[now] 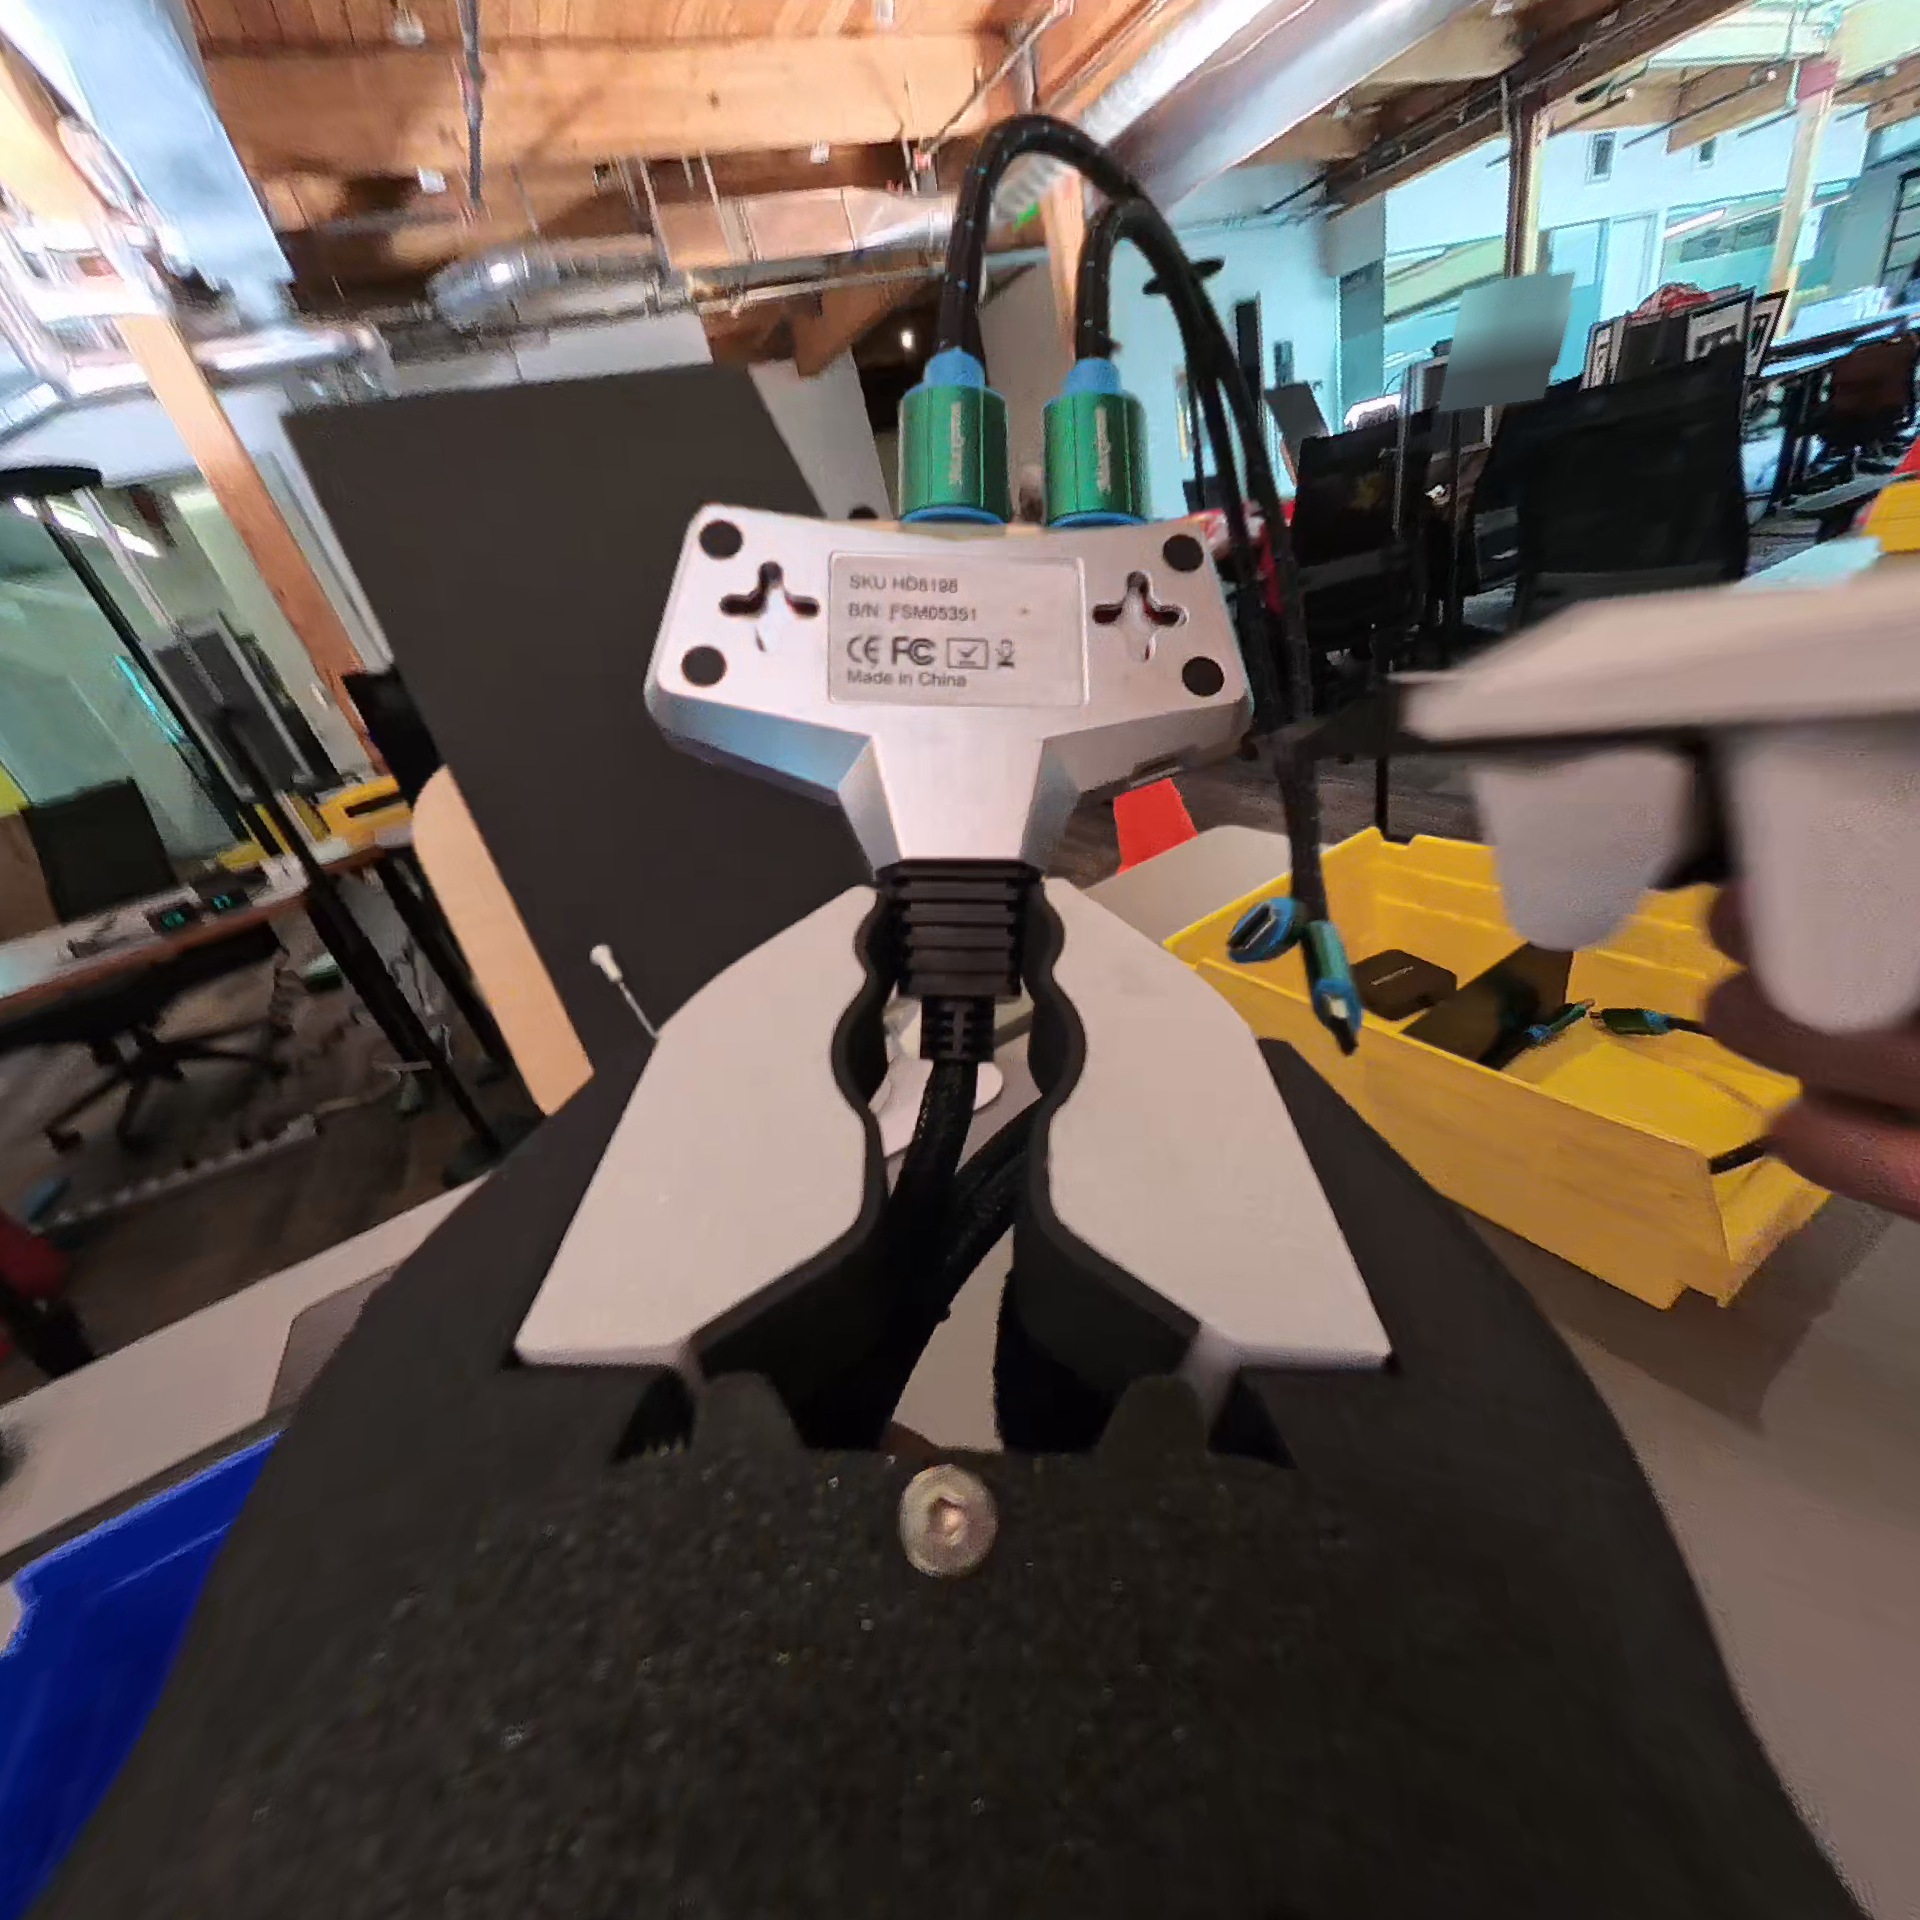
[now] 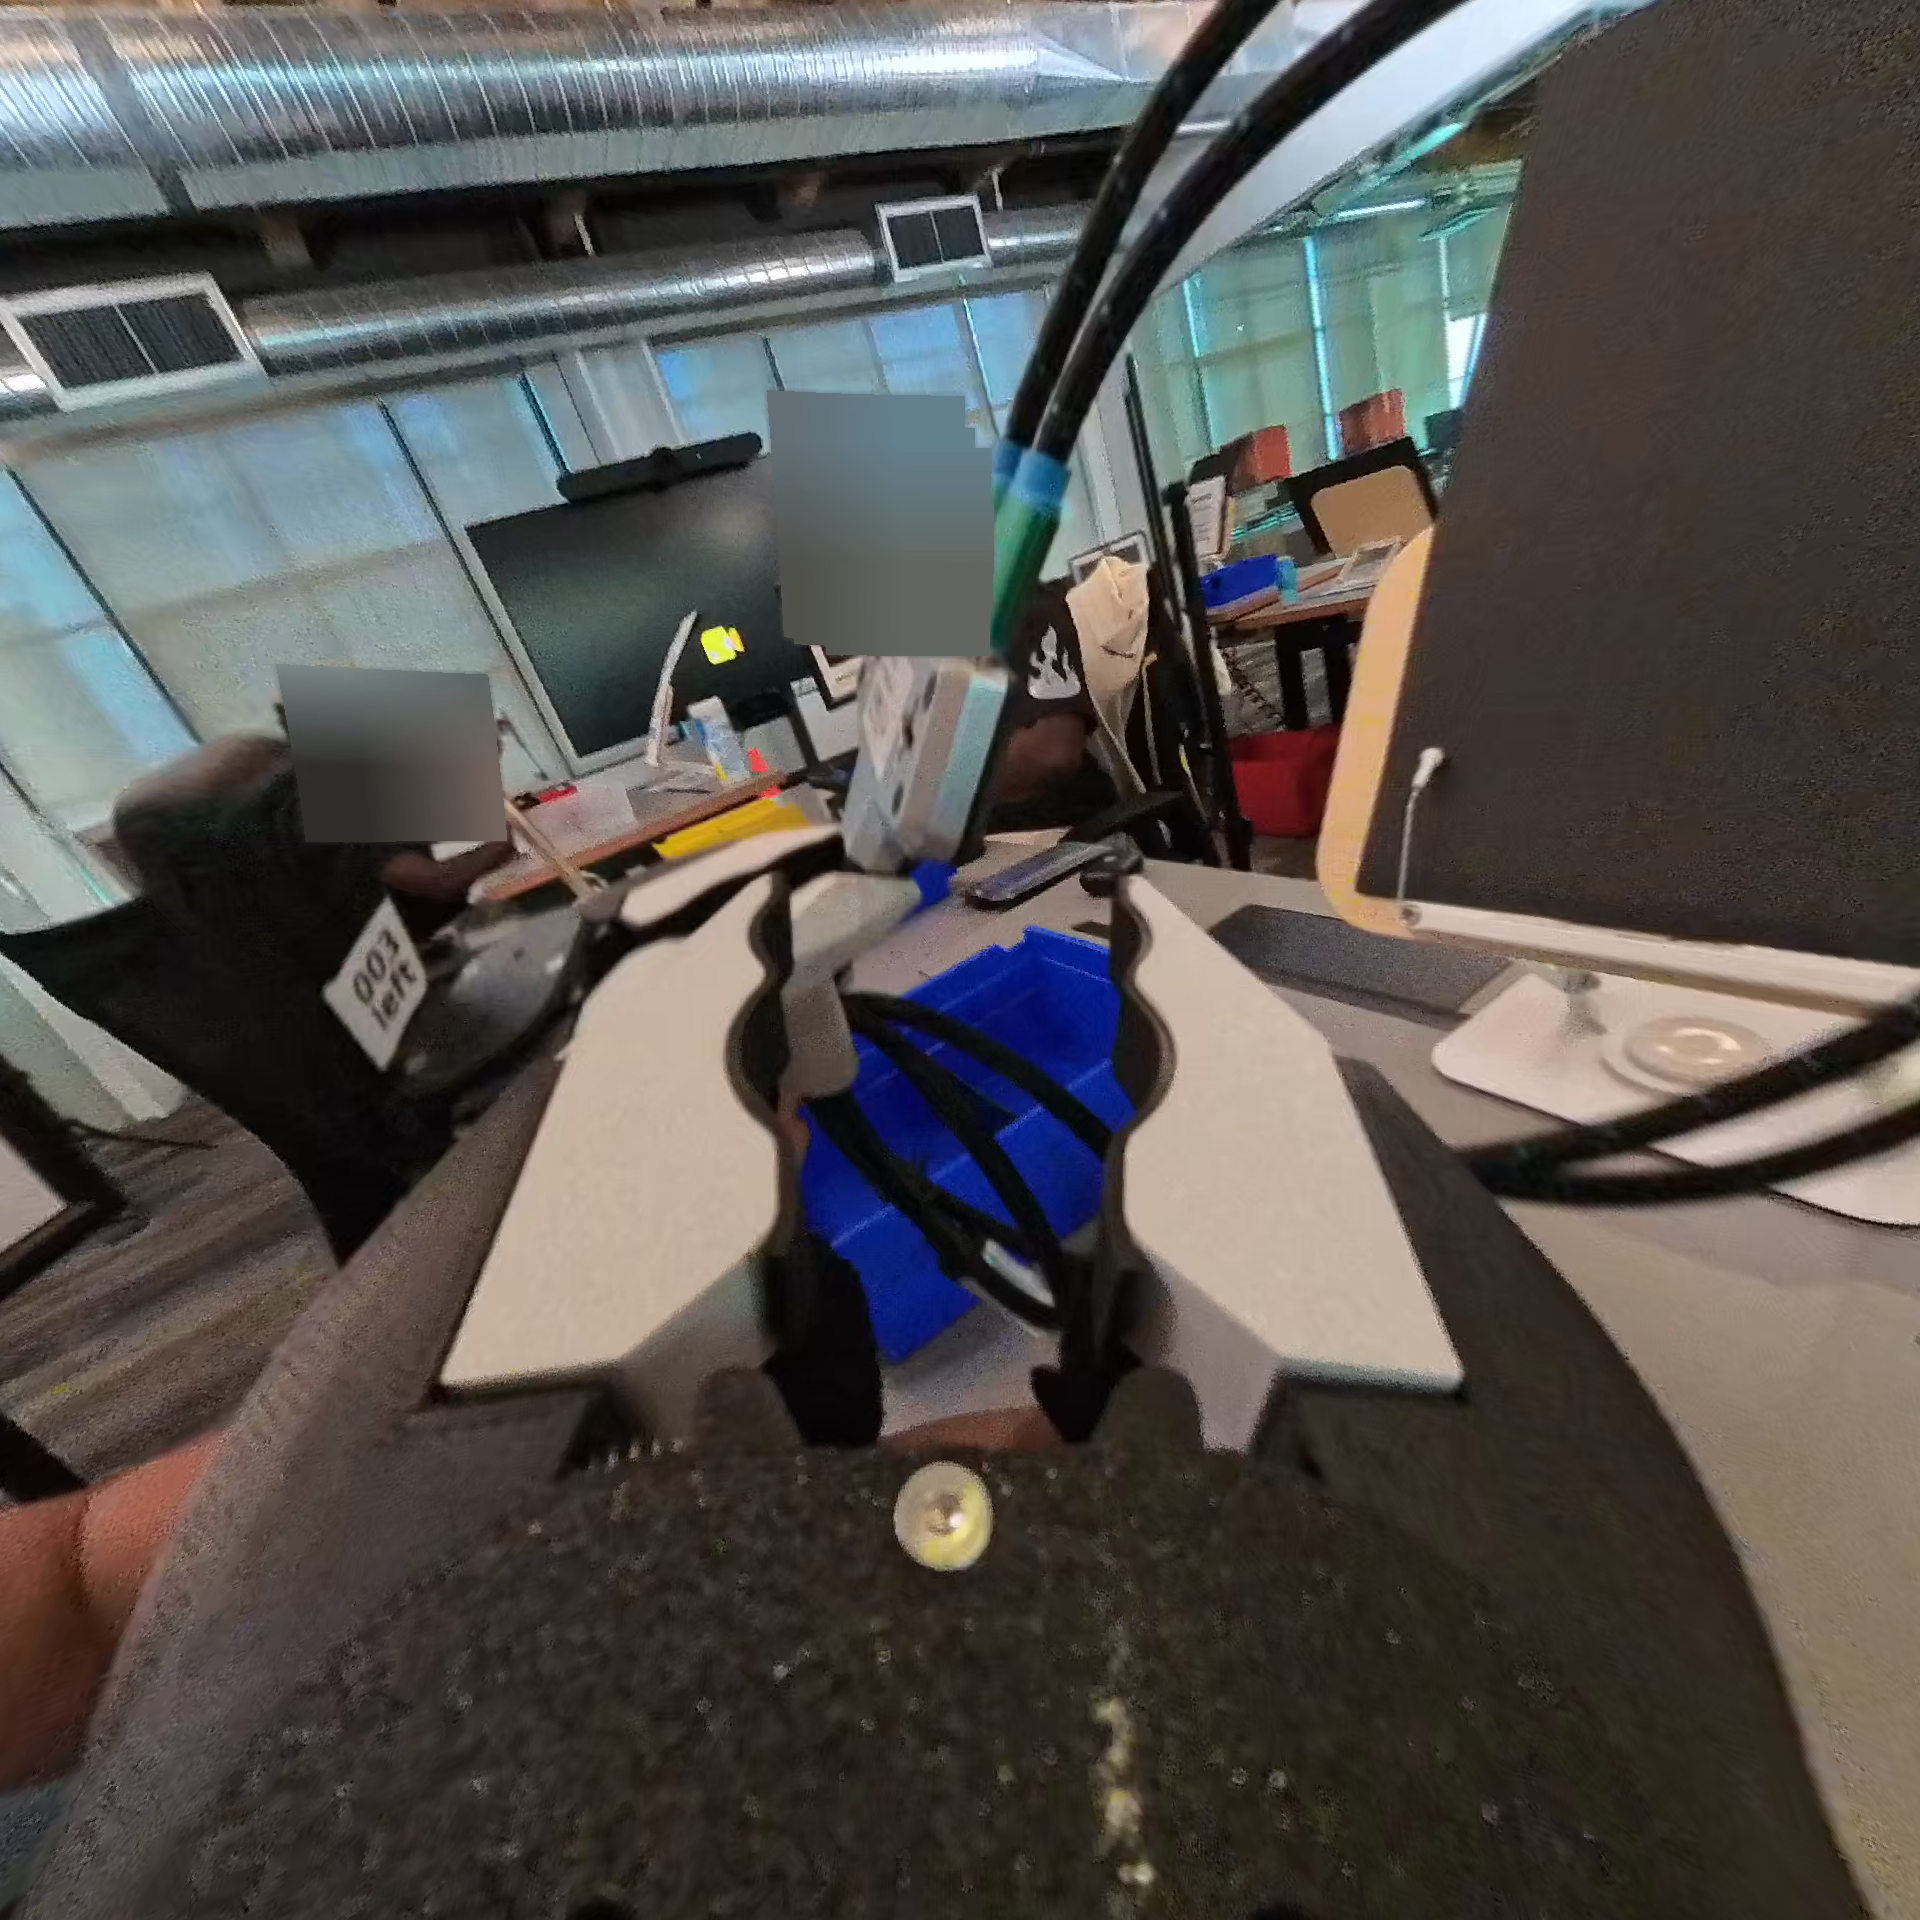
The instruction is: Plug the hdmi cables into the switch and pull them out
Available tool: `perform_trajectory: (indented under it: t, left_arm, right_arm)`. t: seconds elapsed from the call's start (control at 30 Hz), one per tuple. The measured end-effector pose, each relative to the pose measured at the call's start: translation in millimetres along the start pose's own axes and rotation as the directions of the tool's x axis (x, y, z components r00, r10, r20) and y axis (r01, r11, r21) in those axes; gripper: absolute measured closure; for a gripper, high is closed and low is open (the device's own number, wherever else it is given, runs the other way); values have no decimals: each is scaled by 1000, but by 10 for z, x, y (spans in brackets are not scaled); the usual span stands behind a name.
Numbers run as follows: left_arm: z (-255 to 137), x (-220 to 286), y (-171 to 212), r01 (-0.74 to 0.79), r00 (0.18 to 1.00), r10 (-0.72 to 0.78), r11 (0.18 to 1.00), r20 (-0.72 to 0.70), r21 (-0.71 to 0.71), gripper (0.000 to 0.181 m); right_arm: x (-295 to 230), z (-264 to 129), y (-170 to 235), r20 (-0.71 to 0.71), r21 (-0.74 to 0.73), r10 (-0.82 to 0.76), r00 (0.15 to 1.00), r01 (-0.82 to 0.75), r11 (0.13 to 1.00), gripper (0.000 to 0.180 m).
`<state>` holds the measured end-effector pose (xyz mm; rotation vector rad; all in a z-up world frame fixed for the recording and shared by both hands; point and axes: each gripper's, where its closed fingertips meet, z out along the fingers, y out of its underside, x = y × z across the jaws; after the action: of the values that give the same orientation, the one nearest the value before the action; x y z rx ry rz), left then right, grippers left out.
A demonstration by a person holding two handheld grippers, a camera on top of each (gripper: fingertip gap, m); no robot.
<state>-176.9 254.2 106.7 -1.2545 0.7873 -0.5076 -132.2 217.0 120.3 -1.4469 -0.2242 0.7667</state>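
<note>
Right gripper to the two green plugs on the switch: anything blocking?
Nothing visible blocks it. The left gripper holds the switch up by its strain relief, both green plugs seated on top. The right gripper is open, off to the side, with only open air between.

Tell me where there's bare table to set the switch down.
Bare grey table shows right of the left tongs, in front of the yellow bin. The right wrist view shows another bare strip between the blue bin and the white stand base. The yellow bin is crowded with cable ends and black boxes; the blue bin has cables draped over it.
</note>
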Motion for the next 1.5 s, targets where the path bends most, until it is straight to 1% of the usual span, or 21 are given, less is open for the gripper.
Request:
perform_trajectory:
  t: [0.1,0.17,0.2,0.23,0.27,0.3,0.33,0.4,0.47,0.5,0.57,0.63,0.7,0.77,0.83,0.93,1.03,1.13,1.2,1.3,1.5]
  left_arm:
    - [-24,267,82,-37,999,37,999,9,37,158]
    - [-40,415,164,-75,997,75,995,4,58,157]
    - [-37,468,216,-101,995,101,993,4,57,158]
    - [-32,506,271,-118,993,118,992,5,52,157]
    - [-33,529,314,-117,993,117,991,8,57,158]
    - [-37,550,353,-107,994,106,992,6,68,158]
    - [-33,570,408,-97,995,97,993,3,64,158]
    - [-7,588,555,-68,998,69,997,-7,20,158]
    - [1,591,716,-20,999,18,998,-37,-57,158]
    - [-21,584,792,4,999,-9,995,-50,-96,158]
    - [-149,534,889,58,996,-65,990,-55,-126,160]
    - [-332,482,962,136,987,-146,981,-60,-141,161]
    - [-518,436,1040,236,967,-247,958,-56,-161,160]
    - [-672,437,1138,299,946,-316,936,-70,-187,157]
    - [-778,445,1277,288,947,-311,932,-77,-218,155]
    - [-862,527,1515,243,952,-284,928,-116,-282,155]
    - [-867,607,1598,191,956,-244,938,-162,-289,155]
    - [-873,628,1584,109,971,-157,961,-180,-253,155]
    - [-869,625,1622,80,976,-127,964,-176,-255,158]
    - [-852,645,1663,111,970,-162,958,-180,-266,159]
    - [-840,665,1700,105,975,-151,958,-160,-266,160]
  right_arm:
    - [3,77,-57,84,35,116,990,-119,992,119]
    - [5,103,28,138,15,173,975,-177,984,120]
    - [-27,108,68,184,4,195,963,-199,980,121]
    - [-72,102,99,235,-1,210,949,-216,976,126]
    - [-32,104,133,229,1,224,947,-231,973,131]
    - [43,111,183,200,4,214,956,-219,976,150]
    - [79,110,233,193,2,188,963,-192,981,158]
    - [123,133,348,171,-26,131,977,-128,991,158]
    - [141,162,467,144,-37,-56,988,62,997,158]
    - [131,186,535,142,-45,-154,978,162,986,158]
    - [199,237,709,101,-90,-358,928,367,926,158]
    - [232,254,917,113,-117,-535,837,546,830,159]
    - [299,258,1219,120,-168,-717,686,726,666,158]
    - [325,250,1554,145,-203,-822,551,829,521,159]
    - [314,214,1822,154,-201,-868,471,876,440,159]
    - [293,160,2054,160,-179,-903,399,911,371,159]
    - [239,188,2162,206,-182,-917,341,934,307,159]
    - [156,199,2241,237,-159,-914,328,942,297,159]
    - [126,201,2284,251,-151,-919,305,950,274,159]
    - [115,200,2288,249,-148,-921,299,952,269,159]
    - [128,177,2299,244,-159,-932,269,959,235,159]
